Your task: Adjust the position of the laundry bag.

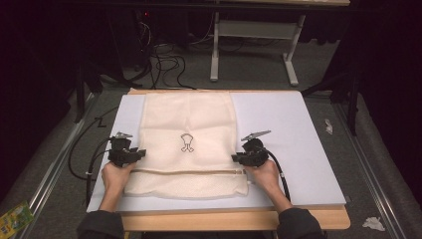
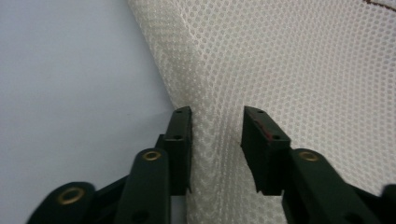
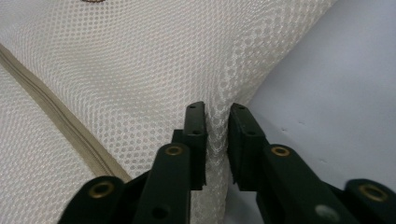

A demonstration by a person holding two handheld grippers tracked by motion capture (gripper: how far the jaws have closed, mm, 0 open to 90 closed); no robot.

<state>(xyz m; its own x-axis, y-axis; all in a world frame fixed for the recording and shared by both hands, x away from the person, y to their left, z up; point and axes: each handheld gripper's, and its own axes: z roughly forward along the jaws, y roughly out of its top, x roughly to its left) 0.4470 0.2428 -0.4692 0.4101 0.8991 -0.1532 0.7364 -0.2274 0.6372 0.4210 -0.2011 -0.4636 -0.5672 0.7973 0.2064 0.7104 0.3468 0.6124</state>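
A cream mesh bag (image 1: 186,114) lies flat on a pale blue mat (image 1: 293,129), with a small dark drawing (image 1: 186,142) at its middle and a zipper (image 1: 186,172) across its near end. My left gripper (image 1: 142,153) is at the bag's left edge. In the left gripper view the mesh (image 2: 280,60) puckers into a raised fold between the jaws of this gripper (image 2: 217,116), which stand fairly wide. My right gripper (image 1: 234,158) is at the right edge. Its jaws (image 3: 217,109) are nearly together, pinching a thin fold of mesh (image 3: 140,60) near the zipper (image 3: 60,116).
The mat covers a wooden tabletop (image 1: 229,219) whose near edge shows below it. Black cables (image 1: 87,159) trail off the table's left side. On the floor behind stands a white frame (image 1: 254,45), with a green packet (image 1: 15,218) at the near left and crumpled paper (image 1: 373,223) at the right.
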